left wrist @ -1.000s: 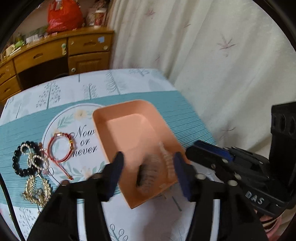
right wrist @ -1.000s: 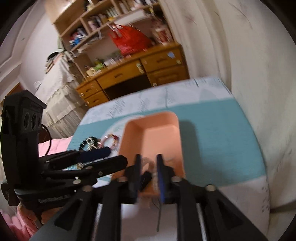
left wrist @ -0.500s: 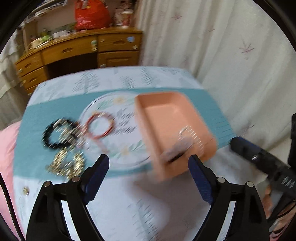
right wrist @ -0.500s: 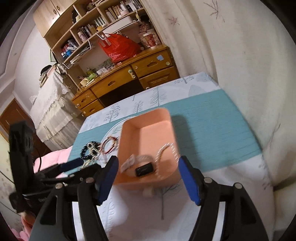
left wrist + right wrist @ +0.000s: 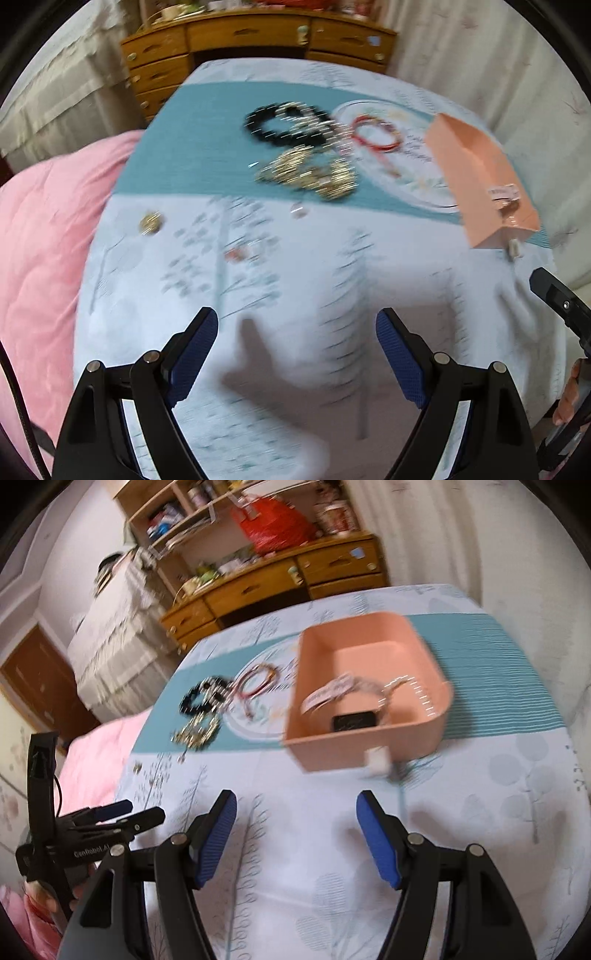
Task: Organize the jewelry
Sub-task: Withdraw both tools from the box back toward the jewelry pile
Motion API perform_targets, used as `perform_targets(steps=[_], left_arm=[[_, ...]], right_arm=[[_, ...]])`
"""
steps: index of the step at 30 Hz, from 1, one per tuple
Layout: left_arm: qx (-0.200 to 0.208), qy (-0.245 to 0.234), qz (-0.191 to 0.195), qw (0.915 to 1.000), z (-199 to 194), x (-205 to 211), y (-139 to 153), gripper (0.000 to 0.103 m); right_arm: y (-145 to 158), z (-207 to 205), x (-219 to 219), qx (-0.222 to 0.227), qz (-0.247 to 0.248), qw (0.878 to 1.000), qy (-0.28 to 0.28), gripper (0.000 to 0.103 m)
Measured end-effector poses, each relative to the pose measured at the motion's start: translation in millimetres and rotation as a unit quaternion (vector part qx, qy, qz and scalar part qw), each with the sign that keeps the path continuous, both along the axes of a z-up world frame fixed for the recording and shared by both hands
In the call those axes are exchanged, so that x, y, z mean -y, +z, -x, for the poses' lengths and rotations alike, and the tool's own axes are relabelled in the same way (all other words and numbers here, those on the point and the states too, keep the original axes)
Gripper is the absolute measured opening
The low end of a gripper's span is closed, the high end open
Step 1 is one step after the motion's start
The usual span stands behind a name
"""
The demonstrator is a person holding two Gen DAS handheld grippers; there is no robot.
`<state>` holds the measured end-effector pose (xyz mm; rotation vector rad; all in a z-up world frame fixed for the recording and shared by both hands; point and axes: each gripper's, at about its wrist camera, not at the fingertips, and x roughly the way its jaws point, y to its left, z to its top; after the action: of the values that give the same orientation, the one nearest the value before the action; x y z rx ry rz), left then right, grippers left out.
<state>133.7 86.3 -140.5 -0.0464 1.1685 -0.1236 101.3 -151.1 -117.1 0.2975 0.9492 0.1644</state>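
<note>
Both my jaws stand apart, empty; watch [image 5: 354,722] and pearls lie in the tray [image 5: 439,675]; bracelets [image 5: 284,123] remain mid-counter.

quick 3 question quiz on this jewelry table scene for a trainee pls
1. True or false: the left gripper holds a bracelet.
2. What already lies in the peach tray? A) a watch and a bead bracelet B) only a red cord bracelet C) nothing
3. Which bracelet on the cloth lies nearest the tray?

Key
1. False: its jaws are open with nothing between them, as are those of the right gripper.
2. A: watch, bead bracelet.
3. The red cord bracelet; the black bead bracelet lies farther.
</note>
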Motion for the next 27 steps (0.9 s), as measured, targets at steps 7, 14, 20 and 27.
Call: perform_targets(steps=[7,14,20,27], left_arm=[[0.038,0.016,-0.023,0.9989,20.2,-42.6,-3.5,0.087],[0.050,-0.011,-0.022,0.9984,20.5,-64.6,-6.4,0.087],[0.086,-0.035,-0.032,0.9952,9.6,-72.7,-11.0,0.088],[0.080,0.011,0.013,0.9966,-21.0,-104.6,-18.0,0.088]], right_arm=[[-12.3,-6.9,-54.2,-0.005,0.036,0.997,0.065,0.068],[-19.9,-24.4,-93.2,-0.002,0.079,0.990,0.116,0.068],[-19.8,-42.8,-120.1,0.018,0.117,0.978,0.173,0.068],[-23.4,-51.6,-152.6,0.047,0.084,0.966,0.241,0.068]])
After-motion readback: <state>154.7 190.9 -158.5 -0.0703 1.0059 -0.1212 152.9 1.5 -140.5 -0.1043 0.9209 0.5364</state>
